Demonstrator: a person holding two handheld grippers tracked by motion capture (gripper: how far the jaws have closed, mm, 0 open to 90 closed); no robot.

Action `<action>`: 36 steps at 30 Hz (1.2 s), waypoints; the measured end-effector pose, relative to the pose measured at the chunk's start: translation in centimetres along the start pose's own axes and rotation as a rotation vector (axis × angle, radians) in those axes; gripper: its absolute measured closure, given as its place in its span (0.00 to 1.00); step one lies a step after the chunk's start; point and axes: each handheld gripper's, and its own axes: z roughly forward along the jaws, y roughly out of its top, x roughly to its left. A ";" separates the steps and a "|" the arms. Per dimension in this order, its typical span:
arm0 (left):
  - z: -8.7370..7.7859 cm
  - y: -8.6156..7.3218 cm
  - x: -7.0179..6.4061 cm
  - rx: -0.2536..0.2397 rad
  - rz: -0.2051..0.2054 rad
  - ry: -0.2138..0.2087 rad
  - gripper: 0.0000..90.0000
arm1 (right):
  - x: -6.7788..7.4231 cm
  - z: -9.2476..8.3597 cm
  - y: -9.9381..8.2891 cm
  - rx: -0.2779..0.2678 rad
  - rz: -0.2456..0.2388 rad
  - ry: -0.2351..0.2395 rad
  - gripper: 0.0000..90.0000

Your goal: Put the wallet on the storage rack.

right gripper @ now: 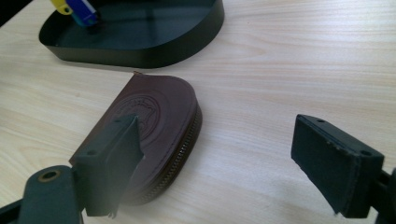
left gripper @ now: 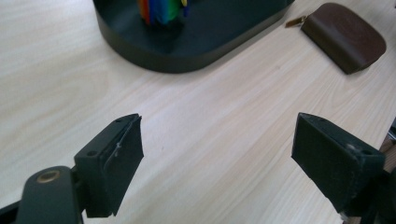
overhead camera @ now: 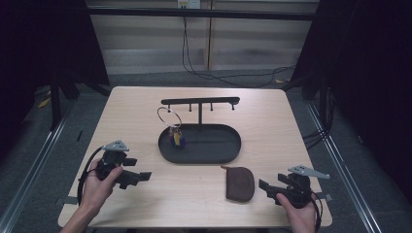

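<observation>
Both claws apart over the counter (overhead camera: pixel 145 194)

Left claw (overhead camera: pixel 144 176) and right claw (overhead camera: pixel 263 185) gape empty; the brown pouch (overhead camera: pixel 240 184) lies flat just beside the right claw, near the black tray (overhead camera: pixel 233 148).

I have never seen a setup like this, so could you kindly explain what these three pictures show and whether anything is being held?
A person sits at a wooden table holding a hand-held two-jaw gripper in each hand. The high view looks down from above: the left gripper is at the left, the right gripper at the right. The other two pictures come from cameras riding on each gripper, looking along its black jaws.

On the table stands a black oval tray with a hook rail; a key ring with colourful tags hangs from it. A brown zippered pouch lies in front of the tray, just ahead of the right gripper.

Both grippers are open and hold nothing.
</observation>
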 end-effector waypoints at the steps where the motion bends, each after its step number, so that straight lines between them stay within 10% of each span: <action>1: 0.0 -0.5 0.1 -0.009 -0.009 -0.005 0.18 | 0.0 0.0 0.0 0.000 0.000 0.000 0.18; 9: -0.6 -3.5 0.0 -0.065 -0.058 0.015 0.18 | 0.8 0.2 -0.1 0.007 -0.025 -0.028 0.24; 25: 0.8 -6.1 -2.2 -0.038 -0.036 -0.086 0.21 | 3.6 0.2 2.6 0.038 -0.057 -0.002 0.36; 32: 0.6 -6.0 -2.0 -0.047 -0.021 -0.094 0.21 | 3.9 1.1 4.0 0.140 -0.031 -0.024 0.38; 36: 0.2 -6.0 -1.9 -0.059 -0.020 -0.098 0.21 | 3.5 2.4 5.2 0.289 0.006 0.002 0.35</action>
